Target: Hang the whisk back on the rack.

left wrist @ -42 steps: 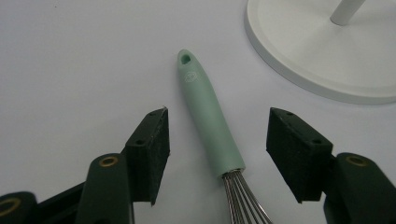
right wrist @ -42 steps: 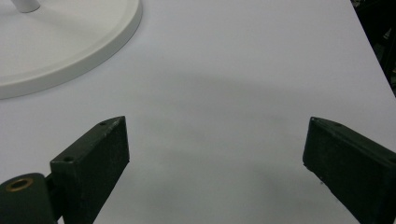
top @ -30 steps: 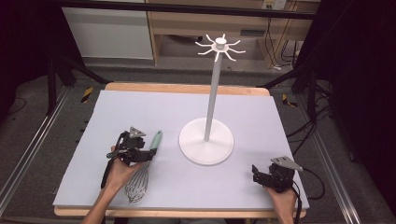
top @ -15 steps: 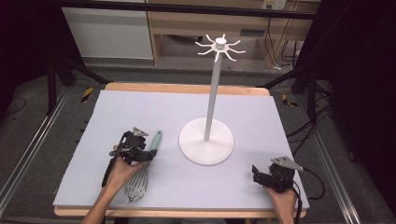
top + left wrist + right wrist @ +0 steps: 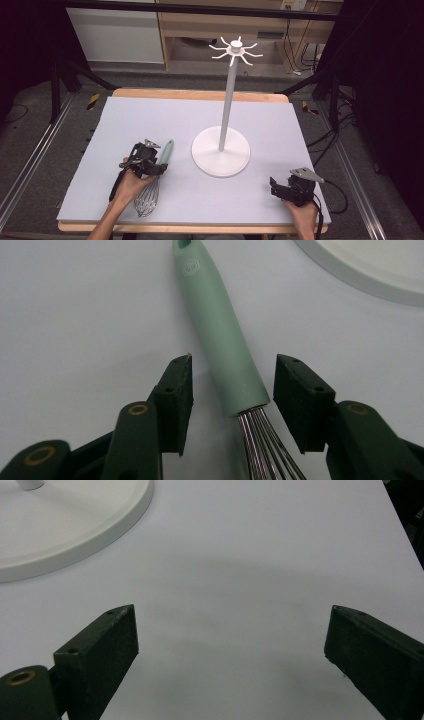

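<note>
Left gripper [image 5: 232, 385] jaws have just been closing around the whisk [image 5: 220, 335] handle near the wires, gaps still on both sides, not yet gripping. Whisk lies flat on the mat [image 5: 150, 120] at 9 o'clock from the stand [image 5: 220, 157]; right gripper [image 5: 227, 650] jaws wide open, empty, at 4 o'clock

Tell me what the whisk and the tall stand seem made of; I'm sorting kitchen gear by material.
Whisk: its mint handle looks like matte silicone or soft plastic, going by the dull, even surface; the wires look like polished steel, bright and reflective. Stand: smooth white, probably painted metal or plastic; the look leaves it open.
</note>
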{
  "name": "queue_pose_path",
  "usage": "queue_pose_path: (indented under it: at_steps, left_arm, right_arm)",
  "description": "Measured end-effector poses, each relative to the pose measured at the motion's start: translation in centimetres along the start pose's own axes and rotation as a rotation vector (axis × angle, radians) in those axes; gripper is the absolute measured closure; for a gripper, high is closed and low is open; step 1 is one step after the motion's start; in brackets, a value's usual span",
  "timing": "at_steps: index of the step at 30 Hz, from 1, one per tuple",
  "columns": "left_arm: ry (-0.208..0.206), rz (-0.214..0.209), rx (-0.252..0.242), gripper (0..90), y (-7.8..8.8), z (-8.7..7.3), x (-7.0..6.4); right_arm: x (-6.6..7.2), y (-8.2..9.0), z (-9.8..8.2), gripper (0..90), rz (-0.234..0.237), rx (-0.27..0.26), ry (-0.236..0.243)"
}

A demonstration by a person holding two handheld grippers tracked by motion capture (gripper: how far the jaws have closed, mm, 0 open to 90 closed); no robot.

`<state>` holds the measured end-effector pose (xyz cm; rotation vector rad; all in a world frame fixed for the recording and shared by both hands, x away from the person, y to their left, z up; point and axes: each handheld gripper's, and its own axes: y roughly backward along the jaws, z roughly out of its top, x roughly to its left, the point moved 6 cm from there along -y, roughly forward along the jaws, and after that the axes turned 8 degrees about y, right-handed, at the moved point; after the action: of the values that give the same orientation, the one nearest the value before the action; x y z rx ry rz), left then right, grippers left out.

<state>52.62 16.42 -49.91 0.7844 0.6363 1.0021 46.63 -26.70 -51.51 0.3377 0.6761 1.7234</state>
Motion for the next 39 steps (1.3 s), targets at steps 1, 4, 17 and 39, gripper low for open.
queue_pose_path:
  at_steps: [1, 4, 17, 39]
  left_arm:
    - [0.001, -0.005, 0.007, 50.5, -0.1, -0.1, 0.0]
    - [0.006, -0.012, 0.015, 52.0, -0.3, -0.2, 0.0]
    - [0.005, -0.020, 0.062, 60.1, -1.0, -0.3, 0.0]
    - [0.024, 0.028, 0.123, 63.5, -1.1, 0.2, -0.4]
  right_arm:
    - [0.0, 0.0, 0.0, 7.7, -0.001, 0.000, -0.001]
    - [0.0, 0.0, 0.0, 7.7, -0.001, 0.003, 0.000]
    - [0.1, 0.0, 0.0, 7.6, 0.002, 0.008, -0.003]
    - [0.1, -0.1, -0.1, 7.6, 0.006, 0.014, -0.001]
